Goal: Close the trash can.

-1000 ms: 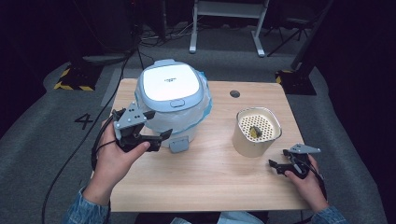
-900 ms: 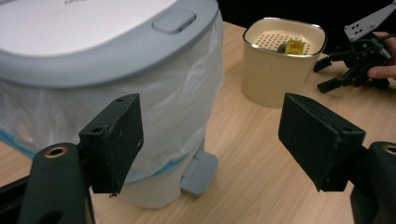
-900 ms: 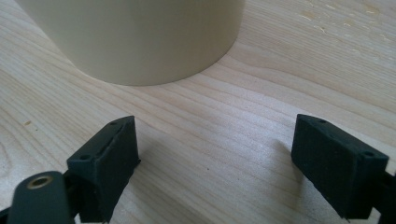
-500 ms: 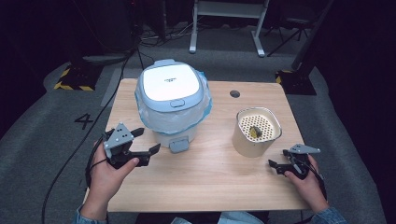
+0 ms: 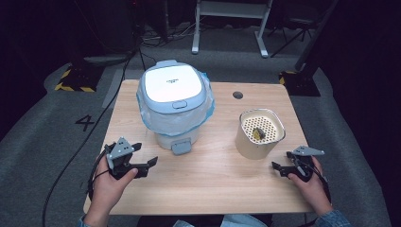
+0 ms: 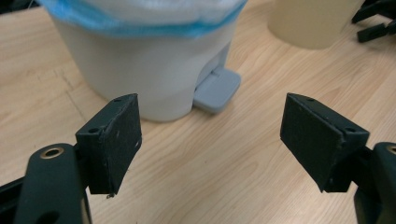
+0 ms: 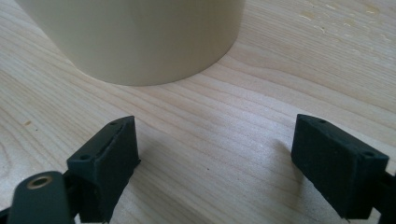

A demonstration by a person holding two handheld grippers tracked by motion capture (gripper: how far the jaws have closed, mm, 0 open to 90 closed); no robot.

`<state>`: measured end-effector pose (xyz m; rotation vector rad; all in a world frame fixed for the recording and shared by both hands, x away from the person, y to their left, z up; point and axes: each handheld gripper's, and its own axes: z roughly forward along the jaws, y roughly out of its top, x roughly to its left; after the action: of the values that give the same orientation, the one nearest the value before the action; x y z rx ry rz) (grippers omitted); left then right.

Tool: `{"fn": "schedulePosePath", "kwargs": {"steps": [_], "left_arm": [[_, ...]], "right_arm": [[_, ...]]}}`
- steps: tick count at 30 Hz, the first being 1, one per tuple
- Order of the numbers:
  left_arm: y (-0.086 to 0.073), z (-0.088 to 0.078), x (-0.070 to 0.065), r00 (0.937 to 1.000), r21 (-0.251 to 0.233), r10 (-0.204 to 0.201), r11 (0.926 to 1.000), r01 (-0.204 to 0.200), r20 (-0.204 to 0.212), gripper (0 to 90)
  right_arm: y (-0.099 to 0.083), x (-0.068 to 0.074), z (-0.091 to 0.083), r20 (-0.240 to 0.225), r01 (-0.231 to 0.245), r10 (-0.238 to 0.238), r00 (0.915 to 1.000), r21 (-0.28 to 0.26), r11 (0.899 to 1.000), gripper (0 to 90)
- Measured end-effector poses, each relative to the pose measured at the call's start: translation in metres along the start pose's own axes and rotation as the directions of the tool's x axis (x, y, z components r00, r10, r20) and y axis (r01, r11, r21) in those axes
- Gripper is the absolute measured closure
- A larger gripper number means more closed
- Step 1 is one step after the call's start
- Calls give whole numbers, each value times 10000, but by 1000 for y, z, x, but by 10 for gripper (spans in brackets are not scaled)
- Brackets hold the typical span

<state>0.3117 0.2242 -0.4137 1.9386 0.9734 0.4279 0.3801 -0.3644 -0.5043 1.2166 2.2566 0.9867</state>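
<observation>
Nearest the person, at the front edge of the light wooden table [image 5: 213, 179], each hand holds a set of black two-jaw tongs. The left tongs [image 5: 144, 158] rest low over the table's front left part, jaws spread wide with nothing between them; in the left gripper view the left tongs [image 6: 210, 140] frame bare wood and face the bin ahead. The right tongs [image 5: 280, 166] sit at the front right, also wide open and empty; in the right gripper view the right tongs [image 7: 215, 158] lie close to the wood, aimed at the base of the cream container.

Just beyond the right tongs stands the cream cylindrical container with a perforated insert [image 5: 261, 133], upright, with a small dark object lying on the holes; what it is cannot be told. Left of it, past the left tongs and apart from them, is the white pedal bin with a pale blue-grey lid [image 5: 174, 101], lid closed, a blue-edged plastic liner [image 5: 208, 111] bunched under the rim, and its grey foot pedal [image 5: 181, 147] facing the person. Farther back, a dark round hole [image 5: 238, 95] marks the table. Beyond lies grey carpet floor [image 5: 56, 132] bearing the numeral 4 [image 5: 84, 123].
</observation>
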Motion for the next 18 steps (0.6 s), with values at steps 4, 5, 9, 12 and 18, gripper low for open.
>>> {"fn": "schedulePosePath", "kwargs": {"steps": [4, 5, 9, 12, 18], "left_arm": [[-14, 4, 7, 9996, 364, -232, 9991, 237, -141, 210], [-18, 6, 9, 9996, 444, -227, 9987, 235, -194, 209], [-31, 11, 15, 9991, 854, -207, 9961, 238, -366, 203], [-41, 16, 19, 9987, 1256, -245, 9916, 298, -438, 199], [-60, 24, 25, 9977, 2075, -241, 9775, 367, -626, 192]], "right_arm": [[0, 0, 0, 0, 1, -1, 10000, 0, 10000, 152], [0, 0, 0, 0, 0, 0, 10000, -1, 10000, 151], [0, 0, 0, 0, -1, 1, 10000, -1, 10000, 151], [0, 0, 0, 1, 2, -2, 10000, -1, 10000, 151], [0, 0, 0, 0, -1, 1, 10000, -1, 10000, 151]]}}
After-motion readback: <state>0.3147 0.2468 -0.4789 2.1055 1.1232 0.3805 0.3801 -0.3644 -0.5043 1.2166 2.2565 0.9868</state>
